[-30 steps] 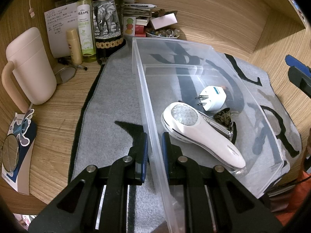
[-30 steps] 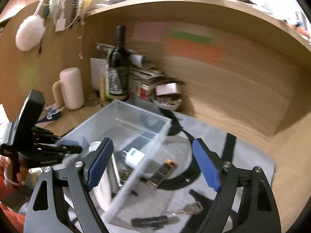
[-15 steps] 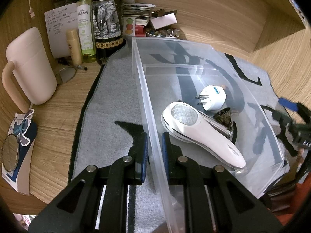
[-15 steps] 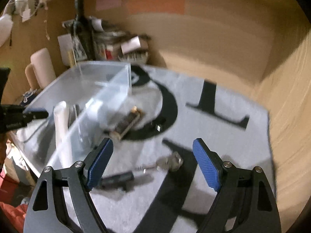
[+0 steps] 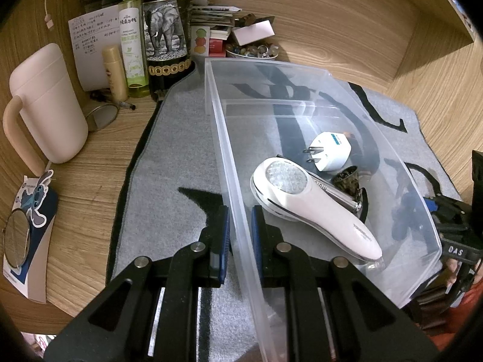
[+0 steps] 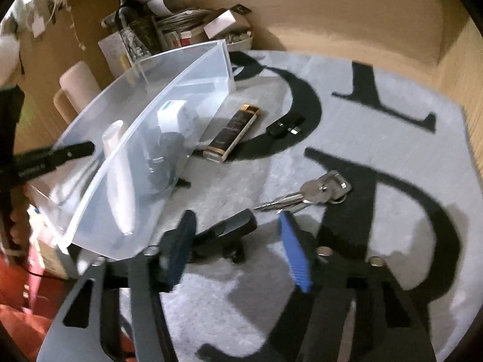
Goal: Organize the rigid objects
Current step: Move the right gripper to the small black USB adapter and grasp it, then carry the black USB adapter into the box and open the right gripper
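While your left gripper (image 5: 240,236) stays clenched on the clear plastic bin (image 5: 218,126) wall, bracing it on the grey mat (image 6: 377,138), your released right gripper (image 6: 238,247) has dropped over the stubby black plastic object (image 6: 228,229) beside the bin: light, stiff, slick, so pinch its middle.

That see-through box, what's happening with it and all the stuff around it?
Someone is tidying small things into the clear box. The left gripper is clamped on the box's side wall. Inside lie a white handheld device and a white plug. The right gripper is open, low over the grey mat, with a black gadget between its fingers. Keys and a lighter are on the mat too.
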`<state>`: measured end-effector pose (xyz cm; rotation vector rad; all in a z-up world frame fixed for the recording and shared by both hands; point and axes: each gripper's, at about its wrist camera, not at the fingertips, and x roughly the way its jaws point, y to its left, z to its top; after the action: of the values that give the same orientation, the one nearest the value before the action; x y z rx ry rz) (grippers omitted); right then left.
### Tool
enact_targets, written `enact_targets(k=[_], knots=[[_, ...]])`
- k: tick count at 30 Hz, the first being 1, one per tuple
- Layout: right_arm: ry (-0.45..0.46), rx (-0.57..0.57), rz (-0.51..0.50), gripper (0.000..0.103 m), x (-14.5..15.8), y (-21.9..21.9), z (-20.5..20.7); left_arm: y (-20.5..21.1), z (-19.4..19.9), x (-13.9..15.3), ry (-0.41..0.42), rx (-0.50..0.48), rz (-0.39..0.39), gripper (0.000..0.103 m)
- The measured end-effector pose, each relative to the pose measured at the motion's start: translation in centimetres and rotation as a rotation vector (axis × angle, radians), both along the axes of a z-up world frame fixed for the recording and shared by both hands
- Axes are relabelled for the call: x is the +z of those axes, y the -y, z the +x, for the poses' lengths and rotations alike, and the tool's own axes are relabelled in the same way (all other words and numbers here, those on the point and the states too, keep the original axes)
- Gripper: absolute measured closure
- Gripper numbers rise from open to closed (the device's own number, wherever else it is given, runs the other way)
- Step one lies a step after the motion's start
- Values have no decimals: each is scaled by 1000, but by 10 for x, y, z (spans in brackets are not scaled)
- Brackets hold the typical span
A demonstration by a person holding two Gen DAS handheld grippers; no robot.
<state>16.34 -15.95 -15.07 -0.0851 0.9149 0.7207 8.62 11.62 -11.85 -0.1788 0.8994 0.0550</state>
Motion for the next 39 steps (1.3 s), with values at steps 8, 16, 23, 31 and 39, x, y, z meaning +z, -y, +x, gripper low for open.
enact_targets(k=[8, 16, 23, 31, 39], knots=[[61, 17, 6, 76, 13, -3, -8, 1, 0, 0, 0, 1, 1, 89], [132, 8, 18, 76, 36, -1, -4, 1, 0, 0, 0, 1, 1, 89], [208, 26, 51, 76, 63, -12, 1, 1, 0, 0, 0, 1, 2, 89], [275, 89, 90, 76, 88, -41, 3, 2, 0, 0, -1, 1, 3, 89], [292, 183, 88, 76, 93, -76, 3, 3, 0, 0, -3, 1, 5, 89]])
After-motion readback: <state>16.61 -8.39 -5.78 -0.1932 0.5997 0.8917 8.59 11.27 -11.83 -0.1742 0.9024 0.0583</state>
